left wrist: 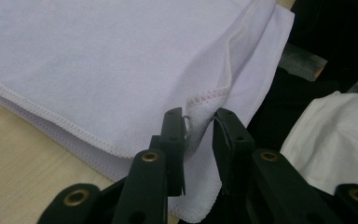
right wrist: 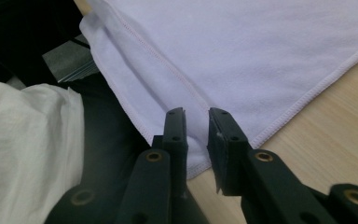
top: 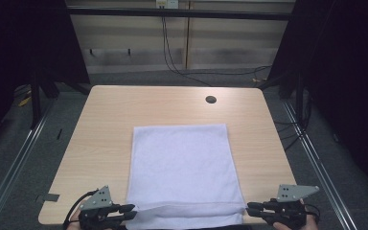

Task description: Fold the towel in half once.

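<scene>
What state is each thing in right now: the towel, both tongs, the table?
White towel: folded, lying flat on the table, its near edge hanging over the table's front edge.
Left tongs: jaws slightly apart, with the towel's near left corner between them.
Right tongs: open, jaws straddling the towel's near right corner, not clamped.
Wooden table: bare around the towel, with a round cable hole near its far edge.
</scene>
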A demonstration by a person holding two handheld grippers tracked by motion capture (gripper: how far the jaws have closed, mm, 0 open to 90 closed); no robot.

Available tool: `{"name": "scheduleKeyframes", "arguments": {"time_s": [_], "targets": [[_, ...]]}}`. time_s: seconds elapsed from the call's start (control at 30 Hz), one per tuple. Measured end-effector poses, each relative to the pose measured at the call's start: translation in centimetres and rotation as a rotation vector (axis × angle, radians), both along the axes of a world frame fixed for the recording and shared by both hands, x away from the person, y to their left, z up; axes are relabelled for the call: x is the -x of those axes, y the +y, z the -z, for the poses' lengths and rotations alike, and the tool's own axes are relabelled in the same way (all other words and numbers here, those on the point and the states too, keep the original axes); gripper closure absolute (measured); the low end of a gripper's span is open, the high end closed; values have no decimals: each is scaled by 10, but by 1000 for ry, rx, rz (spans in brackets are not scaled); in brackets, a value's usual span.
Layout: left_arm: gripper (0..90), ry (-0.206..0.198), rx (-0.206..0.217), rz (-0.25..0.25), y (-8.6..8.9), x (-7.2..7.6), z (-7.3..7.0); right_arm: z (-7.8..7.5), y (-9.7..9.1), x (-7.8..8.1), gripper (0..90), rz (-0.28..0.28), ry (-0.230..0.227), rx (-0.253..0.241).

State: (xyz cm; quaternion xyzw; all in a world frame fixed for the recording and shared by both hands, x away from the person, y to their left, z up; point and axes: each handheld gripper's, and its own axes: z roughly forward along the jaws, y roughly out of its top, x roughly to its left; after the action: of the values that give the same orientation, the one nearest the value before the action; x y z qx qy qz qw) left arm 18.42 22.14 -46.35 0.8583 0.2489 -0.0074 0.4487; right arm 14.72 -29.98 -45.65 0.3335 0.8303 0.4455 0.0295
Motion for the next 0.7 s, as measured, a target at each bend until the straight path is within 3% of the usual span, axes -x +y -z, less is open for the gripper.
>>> {"name": "scheduleKeyframes", "arguments": {"time_s": [0.07, 0.17, 0.23, 0.3, 0.47, 0.5, 0.53, 0.57, 0.63, 0.7], "targets": [[695, -8, 27, 14, 2, 0, -4, -2, -1, -3, 745, 22, -11, -13], [666, -27, 68, -12, 9, -6, -10, -7, 2, -16, 735, 59, -39, -29], [653, -41, 66, -46, 9, -16, -14, -7, 7, -30, 723, 70, -50, -19], [657, -45, 76, -73, 5, -33, -14, -4, 13, -49, 725, 82, -37, -11], [639, 1, 24, -133, -14, -92, 1, 4, 34, -105, 708, 105, -28, 34], [639, -14, 5, -165, -17, -102, 4, 5, 38, -115, 708, 116, -25, 37], [644, 0, 6, -179, -20, -113, 7, 6, 41, -125, 709, 116, -22, 34], [652, 39, 16, -193, -22, -124, 10, 7, 45, -134, 706, 123, -29, 48], [677, 15, -6, -245, -26, -140, 15, 11, 51, -152, 689, 140, -14, 44], [684, 10, -20, -248, -27, -147, 18, 14, 55, -161, 671, 145, -17, 47]]}}
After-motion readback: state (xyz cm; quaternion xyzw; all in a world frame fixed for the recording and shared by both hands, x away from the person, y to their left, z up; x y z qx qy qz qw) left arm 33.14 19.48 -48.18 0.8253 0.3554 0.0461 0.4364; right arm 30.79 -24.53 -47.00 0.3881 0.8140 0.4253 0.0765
